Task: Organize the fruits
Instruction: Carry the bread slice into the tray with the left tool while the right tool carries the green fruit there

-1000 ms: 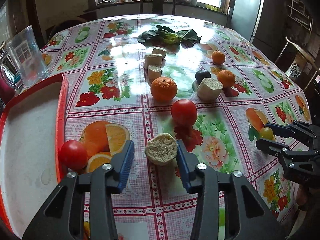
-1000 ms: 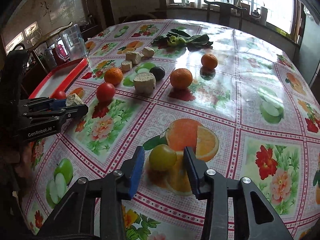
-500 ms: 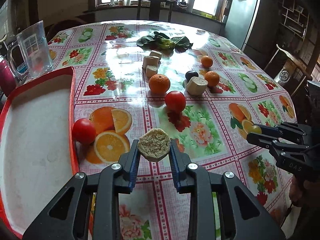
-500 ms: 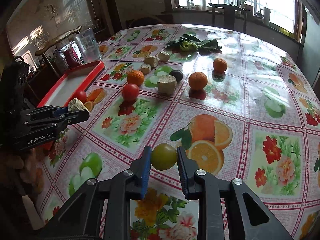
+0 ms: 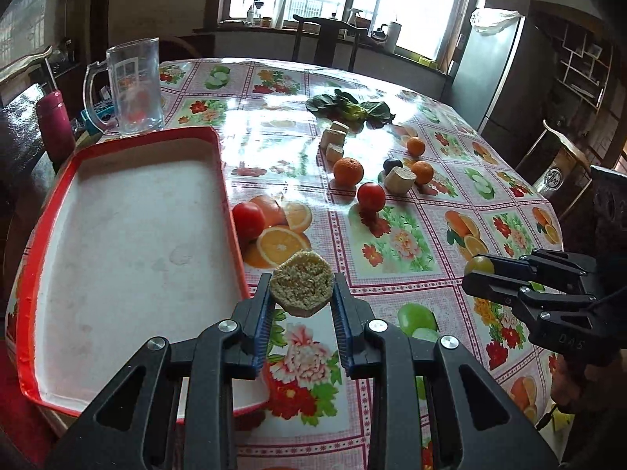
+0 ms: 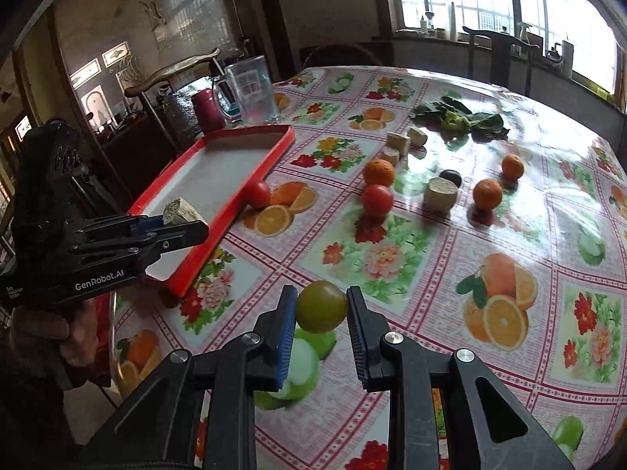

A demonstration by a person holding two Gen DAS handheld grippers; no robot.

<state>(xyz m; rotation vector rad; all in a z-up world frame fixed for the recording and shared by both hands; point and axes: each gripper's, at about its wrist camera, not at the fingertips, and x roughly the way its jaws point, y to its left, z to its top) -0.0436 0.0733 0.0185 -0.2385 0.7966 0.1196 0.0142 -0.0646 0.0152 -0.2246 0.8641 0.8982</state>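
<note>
Left hand-held gripper [image 5: 301,305] has its blue ribbed pads clamped on a rough, crumbly beige chunk [image 5: 301,289] with a faceted edge, up off the worktop [image 5: 392,235] right by the red tray [image 5: 223,180] rim. Right hand-held gripper [image 6: 321,321] is pinching a smooth, round green-yellow fruit [image 6: 321,306], lifted above the glossy floral oilcloth. Shiny red tomatoes [image 5: 370,196] and dimpled oranges [image 5: 348,171] sit further back.

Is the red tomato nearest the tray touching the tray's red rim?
Touching. In the left wrist view the red tomato sits against the tray's red rim with no tablecloth visible between them; the right wrist view shows the same.
</note>
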